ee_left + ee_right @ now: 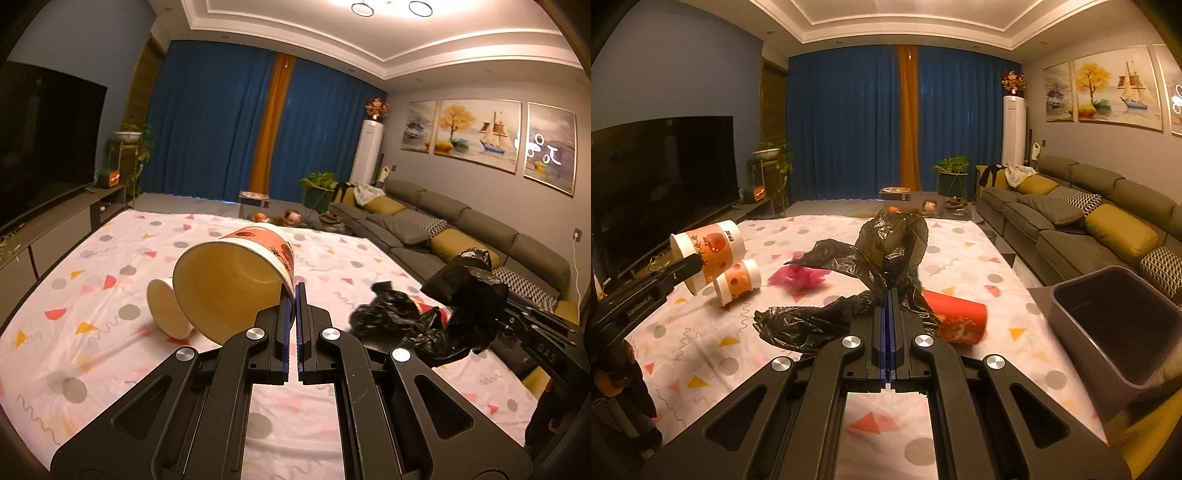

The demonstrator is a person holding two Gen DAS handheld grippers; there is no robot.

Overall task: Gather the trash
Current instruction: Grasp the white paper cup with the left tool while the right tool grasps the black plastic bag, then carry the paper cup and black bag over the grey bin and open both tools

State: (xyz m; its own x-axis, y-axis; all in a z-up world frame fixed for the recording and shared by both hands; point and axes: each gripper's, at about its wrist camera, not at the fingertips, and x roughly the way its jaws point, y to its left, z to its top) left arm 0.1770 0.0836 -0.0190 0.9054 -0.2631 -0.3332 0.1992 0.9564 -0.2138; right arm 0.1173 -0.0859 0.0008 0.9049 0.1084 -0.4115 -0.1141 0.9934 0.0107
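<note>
My left gripper (294,291) is shut on the rim of a large orange-and-white paper cup (236,277) and holds it tilted above the patterned tablecloth; the cup also shows in the right wrist view (709,251). A smaller matching cup (168,310) lies on its side beside it (738,280). My right gripper (889,295) is shut on a black plastic trash bag (886,243), lifted and draped over the table (424,317). A red cup (956,317) lies on its side just right of the bag. Crumpled pink paper (803,275) lies behind the bag.
The table carries a white cloth (701,354) with coloured shapes. A dark bin (1115,332) stands open at the table's right edge. A grey sofa (1071,218) runs along the right, a TV (661,173) stands at the left.
</note>
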